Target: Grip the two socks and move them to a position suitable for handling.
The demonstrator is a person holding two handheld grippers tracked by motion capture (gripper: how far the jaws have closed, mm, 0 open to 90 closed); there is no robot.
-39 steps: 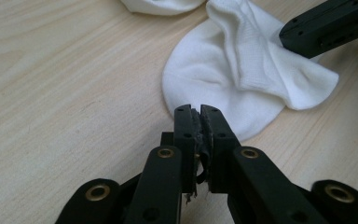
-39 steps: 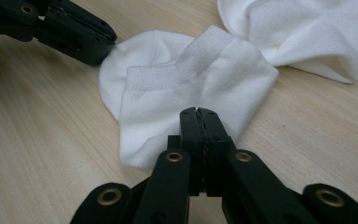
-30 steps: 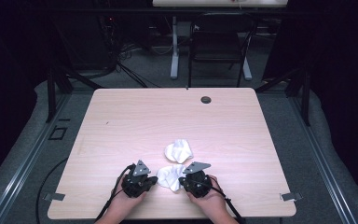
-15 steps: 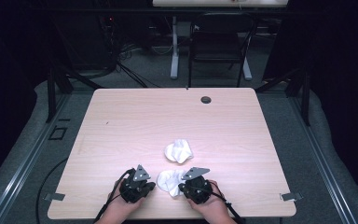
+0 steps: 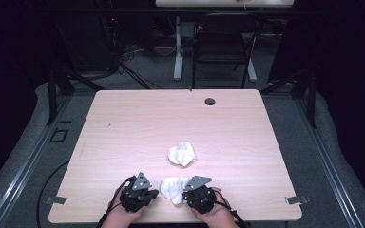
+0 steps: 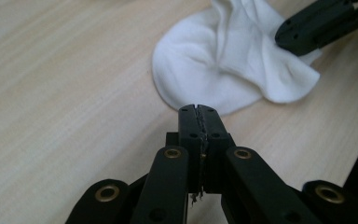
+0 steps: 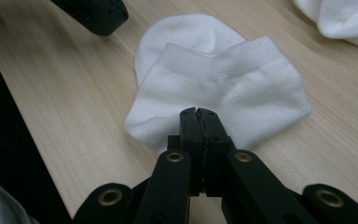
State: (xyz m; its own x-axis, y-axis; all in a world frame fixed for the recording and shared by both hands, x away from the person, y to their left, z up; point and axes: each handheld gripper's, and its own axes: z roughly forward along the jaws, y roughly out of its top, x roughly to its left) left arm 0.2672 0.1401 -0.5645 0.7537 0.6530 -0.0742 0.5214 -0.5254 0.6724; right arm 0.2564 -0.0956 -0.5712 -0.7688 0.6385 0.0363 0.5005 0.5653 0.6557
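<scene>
Both hands have drawn back toward the near table [image 5: 123,123] edge since the earlier frame, and the near sock [image 5: 173,187] has come with them, away from the far sock [image 5: 182,153]. That near sock lies flat between the grippers. Left gripper [image 6: 199,108] has its jaws closed on nothing, tips just short of the sock's edge. Right gripper [image 7: 199,111] is also closed, tips over the sock's lower edge; whether cloth is pinched I cannot tell. If neither grips, a pull would slide off; a one-sided pinch would bunch the sock or drag it off the table edge.
</scene>
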